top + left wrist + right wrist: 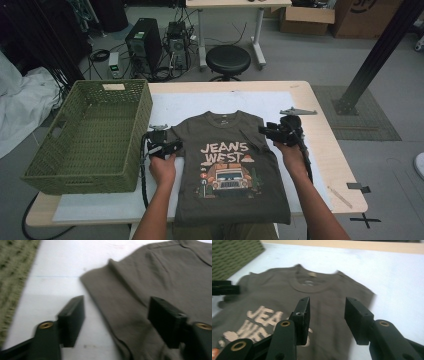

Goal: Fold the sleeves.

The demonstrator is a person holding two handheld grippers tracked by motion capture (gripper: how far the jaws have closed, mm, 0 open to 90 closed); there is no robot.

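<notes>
A dark olive T-shirt (230, 165) with a "JEANS WEST" print lies face up on the white mat (170, 107), its sleeves folded in. My left gripper (172, 146) is at the shirt's left edge. In the left gripper view its jaws stand open (116, 320), one over the mat and one over the T-shirt (160, 277), with the folded edge between them untouched. My right gripper (265, 131) hovers over the shirt's right shoulder. In the right gripper view it is open (327, 315) above the T-shirt (287, 292), holding nothing.
A green woven basket (90, 135) stands at the table's left, close to the left gripper; it also shows as the basket (12, 270) and the basket (234, 255). Beyond the table are a black stool (228, 60) and computer towers (145, 42). A black post (380, 50) rises at the right.
</notes>
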